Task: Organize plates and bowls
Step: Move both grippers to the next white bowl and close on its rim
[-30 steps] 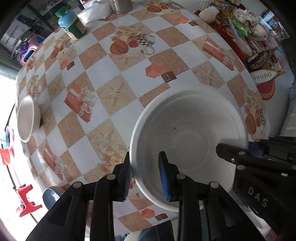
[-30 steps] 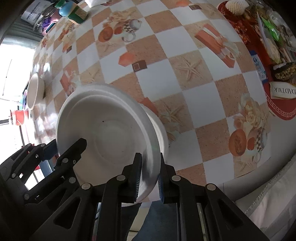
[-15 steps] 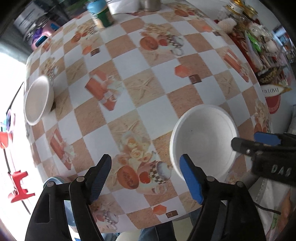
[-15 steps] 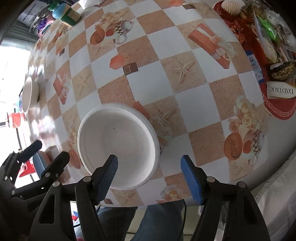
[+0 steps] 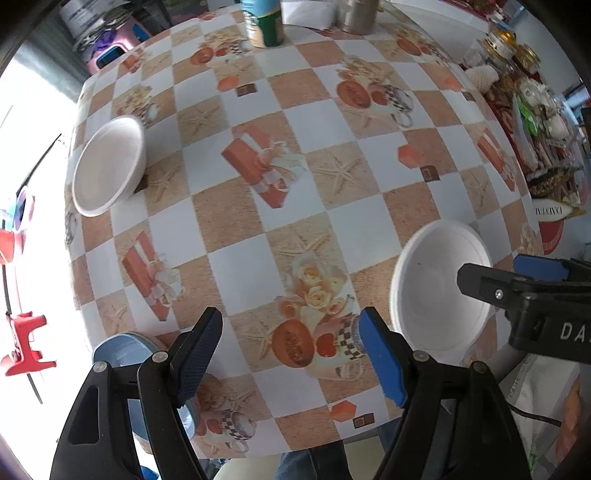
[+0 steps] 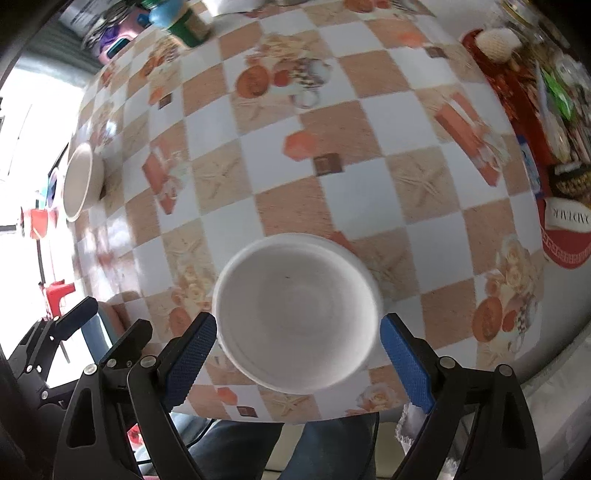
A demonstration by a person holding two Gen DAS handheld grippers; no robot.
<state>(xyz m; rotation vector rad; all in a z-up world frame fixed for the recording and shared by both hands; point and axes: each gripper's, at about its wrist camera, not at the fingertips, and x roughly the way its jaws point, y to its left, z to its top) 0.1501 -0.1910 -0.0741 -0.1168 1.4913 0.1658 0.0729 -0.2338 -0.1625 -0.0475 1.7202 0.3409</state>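
Left tongs [image 5: 288, 354]: spread wide, nothing held, seen at the lower centre of the left wrist view above the patterned desk [image 5: 354, 229]. Right tongs [image 6: 295, 354]: likewise spread wide and empty, seen at the bottom of the right wrist view, with blue pads [image 6: 404, 365] to either side of the near bowl [image 6: 295, 314] but not shown touching it. Near bowl: white, upright, set at the near edge of the desk, lower centre of the right wrist view and lower right of the left wrist view; whether it is a single bowl or several nested cannot be told. Far bowl [image 5: 107, 166]: white, upright, at the upper left of the left wrist view, close to the desk's left edge and well apart from the near bowl. A green-and-blue container [image 5: 264, 22] and a metal cup [image 5: 356, 14] are noted at the top centre; packaged goods [image 5: 535, 110] are crowded at the upper right. Step judged in hand: the far bowl is to be fetched by the left tongs. It is best taken by the rim, one pad inside and one outside, closed gently so the thin wall is not crushed, and lifted level before being nested squarely.
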